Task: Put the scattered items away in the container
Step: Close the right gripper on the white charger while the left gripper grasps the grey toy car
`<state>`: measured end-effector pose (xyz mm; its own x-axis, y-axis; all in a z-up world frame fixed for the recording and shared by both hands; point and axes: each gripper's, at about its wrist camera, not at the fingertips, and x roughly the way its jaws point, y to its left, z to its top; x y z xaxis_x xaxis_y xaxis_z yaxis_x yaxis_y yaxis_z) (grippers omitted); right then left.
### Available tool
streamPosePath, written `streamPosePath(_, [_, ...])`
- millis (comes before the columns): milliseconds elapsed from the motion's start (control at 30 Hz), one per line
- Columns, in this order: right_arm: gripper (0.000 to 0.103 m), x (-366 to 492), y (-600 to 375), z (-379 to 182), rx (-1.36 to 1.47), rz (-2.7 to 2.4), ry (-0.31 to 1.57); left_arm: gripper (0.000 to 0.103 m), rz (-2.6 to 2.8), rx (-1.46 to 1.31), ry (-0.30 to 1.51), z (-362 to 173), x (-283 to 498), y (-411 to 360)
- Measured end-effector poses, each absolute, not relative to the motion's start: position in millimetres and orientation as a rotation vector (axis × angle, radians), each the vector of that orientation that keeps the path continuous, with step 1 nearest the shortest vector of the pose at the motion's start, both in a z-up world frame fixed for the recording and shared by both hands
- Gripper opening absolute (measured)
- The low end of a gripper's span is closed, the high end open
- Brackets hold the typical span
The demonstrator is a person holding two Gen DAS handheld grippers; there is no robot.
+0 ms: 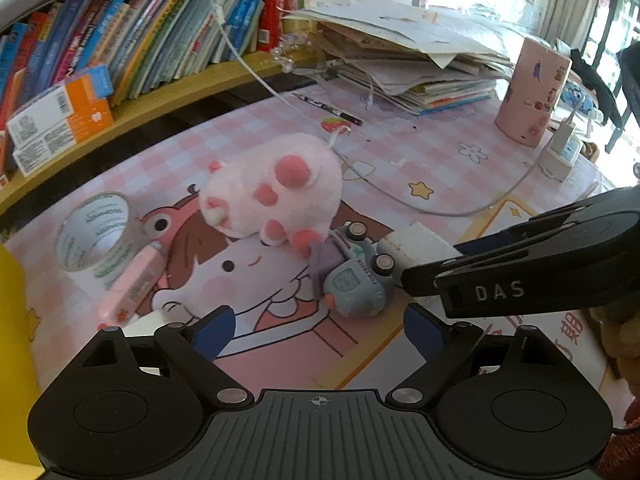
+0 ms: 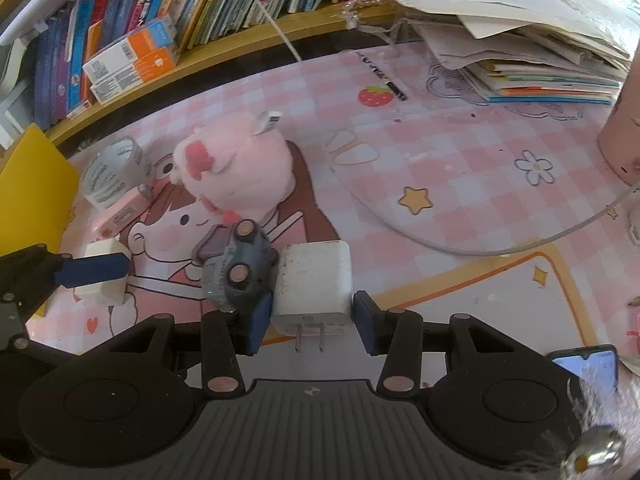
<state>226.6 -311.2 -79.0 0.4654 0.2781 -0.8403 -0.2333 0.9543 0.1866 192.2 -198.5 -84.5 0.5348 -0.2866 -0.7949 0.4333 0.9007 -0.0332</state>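
Note:
My right gripper (image 2: 313, 320) is shut on a white plug charger (image 2: 314, 276), its blue pads on both sides and the prongs pointing back at the camera. A grey toy car (image 2: 240, 268) lies on its side against the charger, below a pink plush (image 2: 236, 172). My left gripper (image 1: 319, 332) hangs open over the mat in front of the toy car (image 1: 356, 280) and the plush (image 1: 276, 188), with nothing between its fingers. One left finger (image 2: 92, 272) lies across a small white block (image 2: 106, 280). A yellow container (image 2: 36, 176) stands at the left.
A tape roll (image 1: 94, 236) and a pink box (image 1: 132, 284) lie at the left, near the container (image 1: 12, 320). A white cable (image 2: 460, 244) crosses the mat. Behind stand a bookshelf (image 1: 120, 40), a paper stack (image 1: 420, 60) and a pink cylinder (image 1: 532, 92). A phone (image 2: 588, 364) lies at the right.

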Motion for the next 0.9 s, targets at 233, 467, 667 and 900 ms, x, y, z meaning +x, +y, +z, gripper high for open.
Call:
streamPosePath(233, [0.043,226,-320,-79,0.06,0.281,1.048,0.08,-0.468,0.255,0.89,-89,199,-217])
streamPosePath(467, [0.043,227,-322,-76,0.056,0.271,1.033,0.059,-0.492,0.304,0.873,-97,205,-233])
streamPosePath(667, [0.043,228,-321,-76,0.051,0.273,1.036,0.051,-0.462,0.252,0.9,-99,208,-221])
streamPosePath(900, [0.043,228,-317,-78,0.043,0.285,1.045,0.051,-0.461,0.276,0.895,-104,209,-224])
